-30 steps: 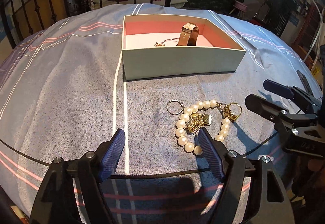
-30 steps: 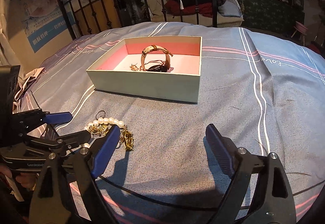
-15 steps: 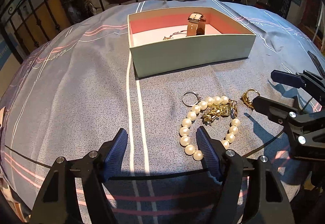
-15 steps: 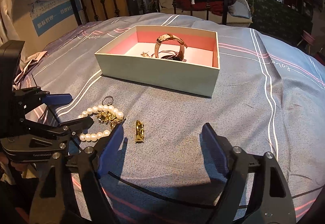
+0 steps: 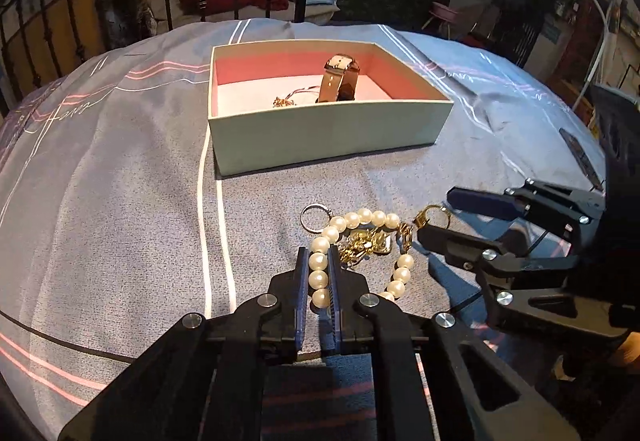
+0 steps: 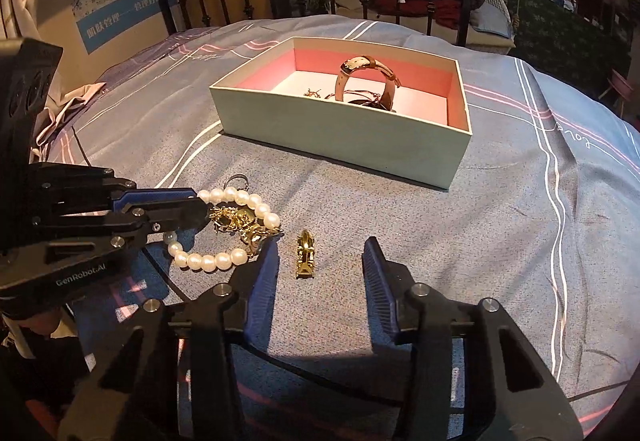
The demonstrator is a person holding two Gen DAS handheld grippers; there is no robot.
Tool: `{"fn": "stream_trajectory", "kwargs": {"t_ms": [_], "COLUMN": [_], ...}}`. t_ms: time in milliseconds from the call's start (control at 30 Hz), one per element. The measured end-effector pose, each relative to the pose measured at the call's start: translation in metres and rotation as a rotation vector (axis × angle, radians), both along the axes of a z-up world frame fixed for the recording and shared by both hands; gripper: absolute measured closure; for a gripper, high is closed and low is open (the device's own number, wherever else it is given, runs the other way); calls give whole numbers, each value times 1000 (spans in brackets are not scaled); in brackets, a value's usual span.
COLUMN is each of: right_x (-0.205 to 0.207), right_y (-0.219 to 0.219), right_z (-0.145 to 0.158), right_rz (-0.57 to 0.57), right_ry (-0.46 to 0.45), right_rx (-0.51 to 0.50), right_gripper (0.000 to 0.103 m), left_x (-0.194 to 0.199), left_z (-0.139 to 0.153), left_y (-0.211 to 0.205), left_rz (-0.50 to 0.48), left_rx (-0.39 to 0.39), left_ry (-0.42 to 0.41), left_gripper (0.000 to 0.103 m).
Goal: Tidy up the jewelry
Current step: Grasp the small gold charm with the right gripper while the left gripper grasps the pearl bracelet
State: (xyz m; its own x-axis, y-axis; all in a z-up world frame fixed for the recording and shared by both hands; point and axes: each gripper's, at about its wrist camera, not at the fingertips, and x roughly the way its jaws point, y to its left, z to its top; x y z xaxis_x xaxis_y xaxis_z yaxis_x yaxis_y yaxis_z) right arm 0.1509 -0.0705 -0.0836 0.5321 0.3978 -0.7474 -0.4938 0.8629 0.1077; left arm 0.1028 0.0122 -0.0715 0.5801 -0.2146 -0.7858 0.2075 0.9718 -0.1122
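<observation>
Since earlier: left gripper has gone from wide open beside the pearls to closed over one side of the pearl bracelet; right gripper has narrowed around the gold ring.
Left jaws: clamped on a few beads of the bracelet, which lies on the bed cover just beside the gold chain tangle inside its loop and a thin silver ring touching its far edge.
Right jaws: partly open, straddling the gold ring without touching it, so nothing is gripped.
Why so: pinching the beads from the side probably lets the bracelet lift free of the chain; the ring sits apart, likely singled out for its own pick.
Box: open pink-lined box beyond, already holding a wristwatch and a small gold piece.
Next, judged: carry the bracelet to the box.
</observation>
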Motion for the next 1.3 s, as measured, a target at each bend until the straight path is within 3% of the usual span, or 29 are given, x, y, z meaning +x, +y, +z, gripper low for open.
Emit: {"fn": "stream_trajectory", "kwargs": {"t_ms": [167, 333, 533, 967, 1000, 1033, 1067, 1100, 1133, 1200, 1233, 1300], "right_x": [3, 2, 1, 0, 0, -1, -2, -3, -5, -4, -1, 3], "right_y": [4, -3, -11, -19, -18, -17, -16, -15, -14, -8, -5, -3], "right_z": [-1, 3, 10, 15, 15, 15, 15, 16, 17, 15, 12, 5], "right_rz": [7, -17, -42, -33, -26, -27, -29, -31, -29, -16, -7, 2], "right_ry": [1, -13, -35, -25, -14, -18, -28, -39, -53, -41, -18, 10], "right_rx": [-14, 8, 45, 110, 118, 113, 107, 104, 102, 70, 50, 34], "right_gripper": [87, 97, 99, 98, 97, 86, 55, 39, 30, 49, 67, 79], "left_x": [-1, 0, 3, 8, 8, 8, 8, 8, 8, 8, 8, 6], "left_z": [24, 47, 62, 69, 69, 70, 69, 69, 68, 68, 67, 66], "left_y": [-2, -3, 0, 3, 3, 3, 3, 3, 3, 3, 3, 3], "left_rz": [8, 1, 5, 20, 21, 21, 22, 23, 22, 24, 24, 22], "left_rx": [-36, -78, -118, -95, -95, -96, -95, -94, -95, -94, -96, -97], "left_ry": [-66, -114, -130, -142, -143, -142, -143, -142, -141, -139, -137, -136], "left_gripper": [94, 94, 94, 94, 94, 94, 94, 94, 94, 94, 94, 94]}}
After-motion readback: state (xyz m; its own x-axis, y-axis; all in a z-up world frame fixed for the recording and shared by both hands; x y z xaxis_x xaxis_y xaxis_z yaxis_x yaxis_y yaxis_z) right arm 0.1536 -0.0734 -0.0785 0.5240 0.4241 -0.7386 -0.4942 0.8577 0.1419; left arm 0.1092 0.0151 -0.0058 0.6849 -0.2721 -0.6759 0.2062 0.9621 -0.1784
